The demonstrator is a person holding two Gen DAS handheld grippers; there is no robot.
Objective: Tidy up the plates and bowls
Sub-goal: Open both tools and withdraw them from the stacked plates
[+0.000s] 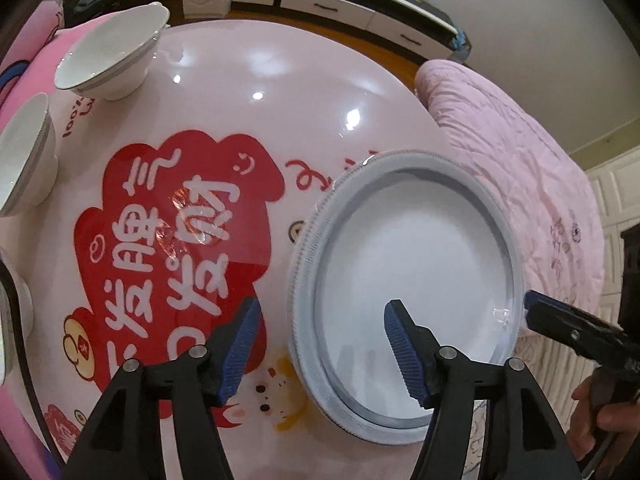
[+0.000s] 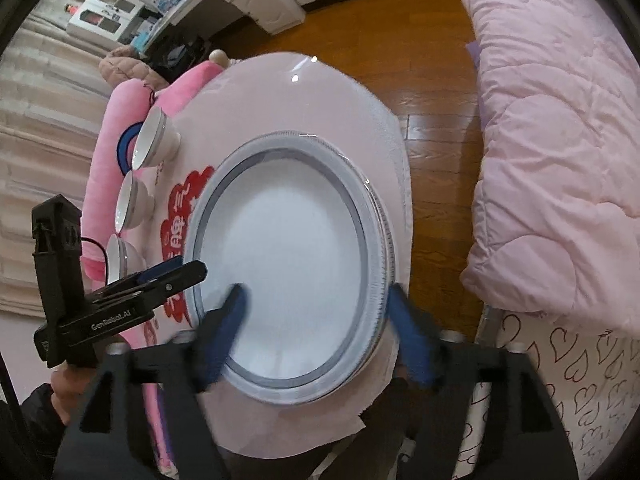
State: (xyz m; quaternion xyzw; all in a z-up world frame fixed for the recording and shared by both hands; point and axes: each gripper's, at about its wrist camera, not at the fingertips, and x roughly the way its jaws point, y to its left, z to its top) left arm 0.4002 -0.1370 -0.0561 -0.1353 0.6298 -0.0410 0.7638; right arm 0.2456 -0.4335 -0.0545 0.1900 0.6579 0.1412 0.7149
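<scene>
Blue ribbed pads of our left gripper [image 1: 320, 350] stood apart, straddling the near left rim of the white plate [image 1: 412, 300] without pressing it. Our right gripper [image 2: 316, 332] was spread wide; one pad hung over the plate's well, the other outside its right rim, and nothing was clamped. The plate, grey-ringed, lay flat on the pink tablecloth [image 1: 248, 92], close to the table's right edge, with a second rim showing just under it on that side. Three white bowls [image 1: 114, 54] lined the far left edge, well apart from the plate. Between them the glossy cloth lay bare. A pink quilt [image 2: 552, 140] flanked the table across a strip of wooden floor [image 2: 432, 80].
</scene>
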